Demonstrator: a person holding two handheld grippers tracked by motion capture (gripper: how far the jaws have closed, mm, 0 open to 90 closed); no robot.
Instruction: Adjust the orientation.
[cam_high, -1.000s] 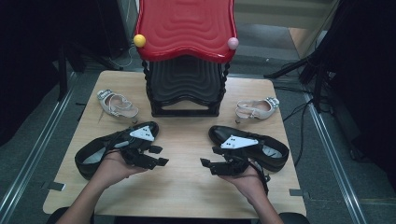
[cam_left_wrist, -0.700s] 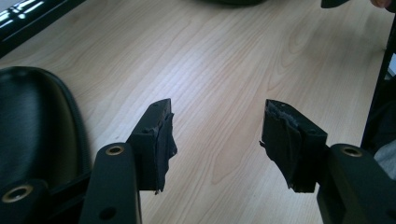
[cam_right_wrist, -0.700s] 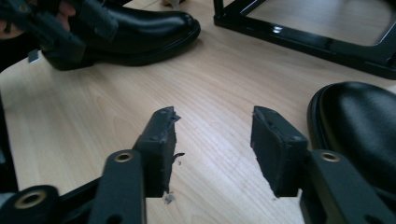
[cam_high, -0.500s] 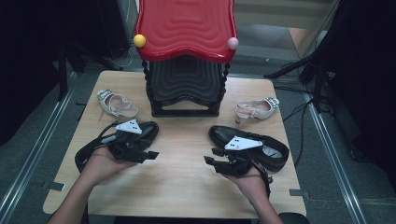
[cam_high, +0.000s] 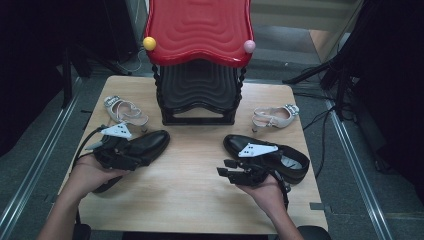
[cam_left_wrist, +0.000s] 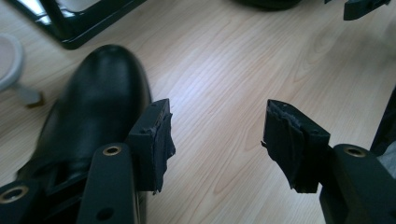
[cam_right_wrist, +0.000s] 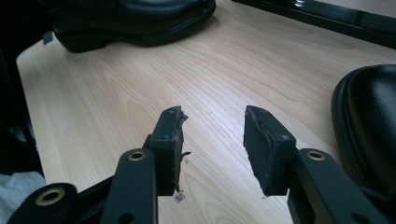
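Two black leather shoes lie on the wooden table (cam_high: 190, 200). The left shoe (cam_high: 150, 142) points toward the stool; my left gripper (cam_high: 131, 159) hovers at its near side. In the left gripper view that shoe (cam_left_wrist: 100, 102) lies just outside the left jaw, and my left gripper (cam_left_wrist: 217, 121) stands open over bare wood. My right gripper (cam_high: 224, 168) points left beside the right shoe (cam_high: 280, 157). Its jaws have just been closing, and my right gripper (cam_right_wrist: 212, 126) has only table between its pads. The right shoe's toe (cam_right_wrist: 369, 121) shows at the right edge.
A stack of stools with a red top (cam_high: 200, 30) and black frame (cam_high: 197, 95) stands at the back middle. One white sandal (cam_high: 125, 111) lies at back left, another (cam_high: 275, 117) at back right. The table edges drop to a dark floor.
My left gripper has moved left and a little away from the person, along the left shoe. The right hand has stayed put, and its jaws stand narrower than before.
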